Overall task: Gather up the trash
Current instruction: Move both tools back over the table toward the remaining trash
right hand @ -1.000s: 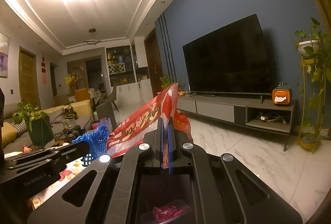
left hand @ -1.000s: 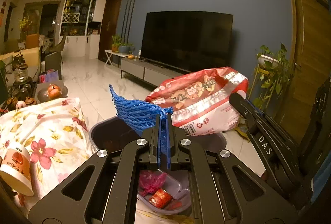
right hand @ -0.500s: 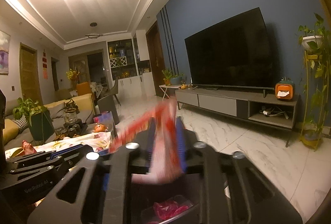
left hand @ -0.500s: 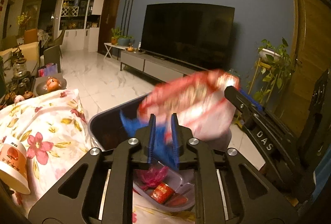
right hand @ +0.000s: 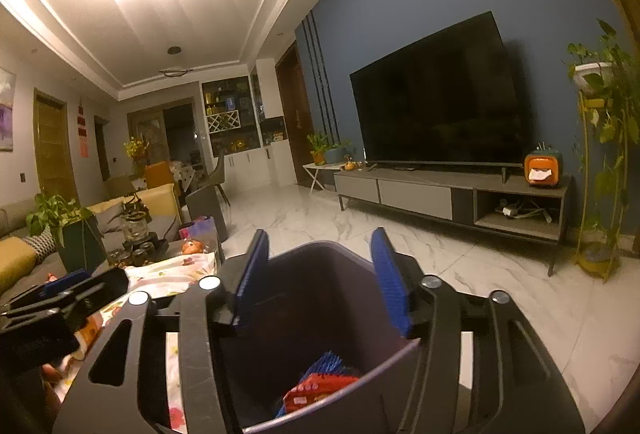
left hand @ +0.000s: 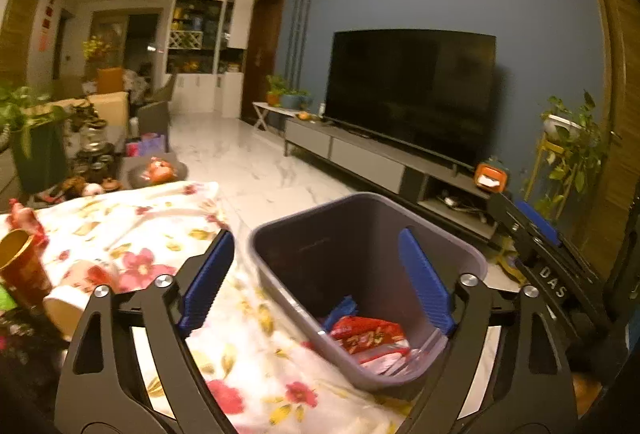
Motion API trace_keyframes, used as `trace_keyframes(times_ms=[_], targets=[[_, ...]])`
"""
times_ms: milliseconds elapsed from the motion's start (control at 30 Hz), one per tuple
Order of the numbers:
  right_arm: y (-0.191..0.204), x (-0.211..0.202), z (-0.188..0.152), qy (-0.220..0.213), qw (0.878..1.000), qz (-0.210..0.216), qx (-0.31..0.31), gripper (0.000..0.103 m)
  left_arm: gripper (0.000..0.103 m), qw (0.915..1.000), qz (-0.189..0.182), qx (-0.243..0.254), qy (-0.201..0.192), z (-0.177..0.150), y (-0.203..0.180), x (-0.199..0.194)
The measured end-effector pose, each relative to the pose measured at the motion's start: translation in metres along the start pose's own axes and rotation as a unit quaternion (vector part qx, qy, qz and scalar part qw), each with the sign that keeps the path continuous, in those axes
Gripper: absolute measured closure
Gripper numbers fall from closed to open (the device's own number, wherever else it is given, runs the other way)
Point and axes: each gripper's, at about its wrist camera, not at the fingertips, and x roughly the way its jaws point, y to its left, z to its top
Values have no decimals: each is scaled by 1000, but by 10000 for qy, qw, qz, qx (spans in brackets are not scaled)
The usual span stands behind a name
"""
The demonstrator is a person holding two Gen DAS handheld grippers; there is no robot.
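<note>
**Both grippers opening above the bin, two pieces of trash lying inside**

The left gripper (left hand: 316, 274) is hanging over the near edge of the desk (left hand: 160, 230), its two blue fingers (left hand: 208, 282) spreading wide with nothing between them. The right gripper (right hand: 320, 278) is hanging over the bin (left hand: 360, 226), its two fingers (right hand: 252, 278) also spreading, less widely, and nothing is sitting between them either.

One grey bin is standing just beside the right edge of the desk, tilted in the left wrist view. Two pieces of trash are lying at its bottom: one red wrapper (left hand: 368, 338) and one blue net (left hand: 340, 310), the net showing partly behind the wrapper. The right wrist view is showing the same pair, wrapper (right hand: 320, 388) in front of net (right hand: 326, 364).

One floral cloth (left hand: 132, 258) is covering the desk. Two paper cups are sitting at its near left corner: one (left hand: 22, 270) standing upright, one (left hand: 76, 298) lying on its side beside it. Beyond the far edge, one plate (left hand: 158, 171) is carrying a reddish item that is too small to identify. One dark television (left hand: 408, 93) is hanging on the blue wall.
</note>
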Motion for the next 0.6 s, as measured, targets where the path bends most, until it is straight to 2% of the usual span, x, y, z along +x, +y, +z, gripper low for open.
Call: trace_keyframes(times_ms=[133,333,600], targets=[[1,-13,-1,20,10000,22,17,43,16,9994,323,-97,-75,-8,11,-25],[16,-36,-3,29,9998,203,-19,42,16,9958,852,-238,-224,-16,33,-66],[48,-59,-8,166,9985,521,-92,42,16,9863,1529,-570,-255,-32,75,-121]])
